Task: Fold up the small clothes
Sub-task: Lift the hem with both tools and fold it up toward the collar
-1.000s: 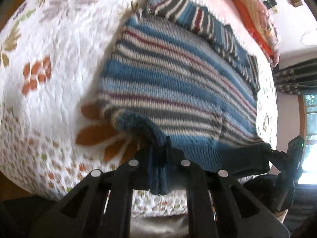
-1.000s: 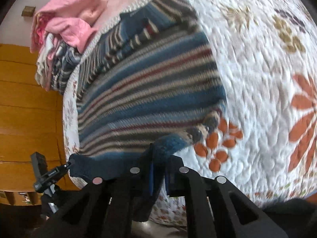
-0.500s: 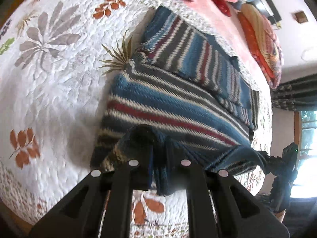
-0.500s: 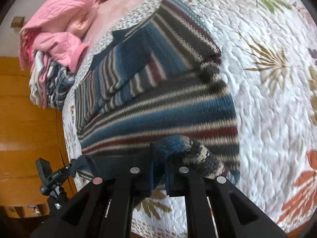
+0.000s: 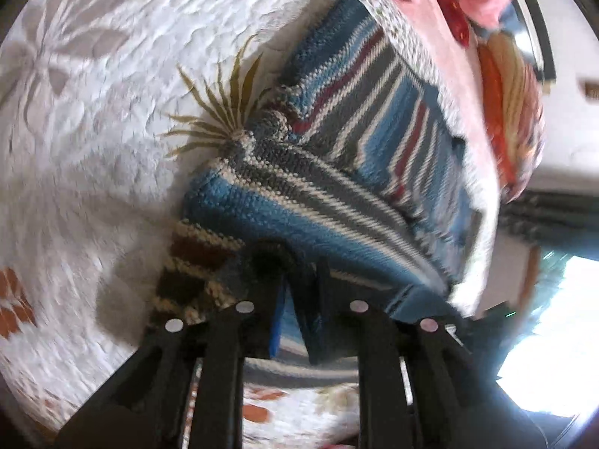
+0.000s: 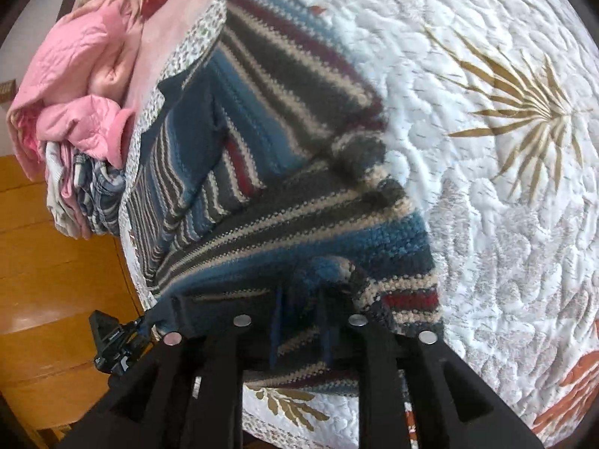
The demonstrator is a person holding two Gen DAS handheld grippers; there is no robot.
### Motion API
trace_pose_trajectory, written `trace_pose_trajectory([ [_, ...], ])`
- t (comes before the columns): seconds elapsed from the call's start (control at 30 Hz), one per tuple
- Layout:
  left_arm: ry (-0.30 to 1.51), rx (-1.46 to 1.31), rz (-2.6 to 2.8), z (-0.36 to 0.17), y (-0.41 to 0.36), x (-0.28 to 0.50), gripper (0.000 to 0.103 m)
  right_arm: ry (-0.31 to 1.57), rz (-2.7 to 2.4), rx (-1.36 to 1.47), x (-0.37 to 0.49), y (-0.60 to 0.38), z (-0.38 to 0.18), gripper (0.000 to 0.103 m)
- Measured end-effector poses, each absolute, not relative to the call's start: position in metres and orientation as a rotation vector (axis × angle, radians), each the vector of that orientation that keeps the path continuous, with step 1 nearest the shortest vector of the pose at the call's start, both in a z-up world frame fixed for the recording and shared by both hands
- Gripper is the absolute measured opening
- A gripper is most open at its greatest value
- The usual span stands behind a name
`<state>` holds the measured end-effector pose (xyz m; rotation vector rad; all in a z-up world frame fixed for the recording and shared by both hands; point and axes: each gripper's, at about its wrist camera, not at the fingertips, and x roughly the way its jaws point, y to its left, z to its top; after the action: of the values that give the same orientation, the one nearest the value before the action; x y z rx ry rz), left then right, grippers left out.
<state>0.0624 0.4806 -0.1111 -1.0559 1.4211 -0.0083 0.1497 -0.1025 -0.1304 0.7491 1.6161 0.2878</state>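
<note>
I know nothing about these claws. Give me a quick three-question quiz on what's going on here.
1. True or false: both claws grip the striped sweater.
2. What lies under the sweater? A) bare wood B) a floral quilt C) a rug
3. What colour is the jacket on the pile beyond the sweater?

Key: 1 true: the left claw and right claw each pinch its near edge. 2 B. 3 pink.

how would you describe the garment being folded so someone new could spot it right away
On the white floral quilt, look for the sweater lying flat near its middle, short of the clothes pile at the far edge. It is the only knit, banded in blue, grey, cream and maroon stripes, and both grippers pinch its near hem.
</note>
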Motion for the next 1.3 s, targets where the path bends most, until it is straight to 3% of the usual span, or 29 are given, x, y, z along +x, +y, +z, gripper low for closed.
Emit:
trace_pose_trajectory([
  [0.13, 1.403, -1.066, 0.049, -0.100, 0.489, 0.058, 0.025, 1.601, 0.193, 0.687, 0.151, -0.115, -0.122, 0.033],
  [0.23, 1.347, -1.008, 0.072, -0.082, 0.498, 0.060, 0.026, 1.543, 0.150, 0.595, 0.153, -0.121, -0.108, 0.035],
  [0.33, 1.310, -0.810, 0.096, -0.062, 0.496, 0.067, 0.034, 1.481, 0.223, 0.578, 0.158, -0.112, -0.094, 0.036],
  [0.4, 1.301, -0.683, 0.083, -0.056, 0.484, 0.073, 0.038, 1.452, 0.279, 0.503, 0.161, -0.097, -0.084, 0.043],
  [0.47, 1.298, -0.602, 0.047, -0.055, 0.475, 0.078, 0.045, 1.425, 0.356, 0.384, 0.164, -0.074, -0.076, 0.060],
  [0.5, 1.306, -0.546, 0.012, -0.056, 0.466, 0.081, 0.051, 1.412, 0.399, 0.313, 0.164, -0.060, -0.073, 0.063],
  [0.63, 1.338, -0.362, -0.055, -0.066, 0.442, 0.087, 0.053, 1.390, 0.463, 0.101, 0.167, -0.025, -0.078, 0.071],
  [1.07, 1.442, -0.099, -0.180, -0.114, 0.399, 0.095, 0.056, 1.522, 0.514, -0.020, 0.178, -0.007, -0.133, 0.072],
  [1.13, 1.454, -0.052, -0.180, -0.120, 0.392, 0.093, 0.056, 1.514, 0.505, -0.070, 0.175, 0.000, -0.134, 0.065],
  [1.17, 1.455, -0.039, -0.177, -0.121, 0.390, 0.093, 0.056, 1.506, 0.507, -0.088, 0.173, 0.003, -0.132, 0.052],
  [1.23, 1.453, -0.056, -0.186, -0.119, 0.389, 0.094, 0.045, 1.503, 0.527, -0.082, 0.171, 0.004, -0.128, 0.035],
  [1.27, 1.448, -0.064, -0.191, -0.117, 0.390, 0.093, 0.034, 1.499, 0.547, -0.066, 0.170, 0.004, -0.126, 0.014],
  [1.3, 1.445, -0.073, -0.197, -0.115, 0.390, 0.093, 0.024, 1.502, 0.565, -0.046, 0.170, 0.004, -0.124, 0.010],
])
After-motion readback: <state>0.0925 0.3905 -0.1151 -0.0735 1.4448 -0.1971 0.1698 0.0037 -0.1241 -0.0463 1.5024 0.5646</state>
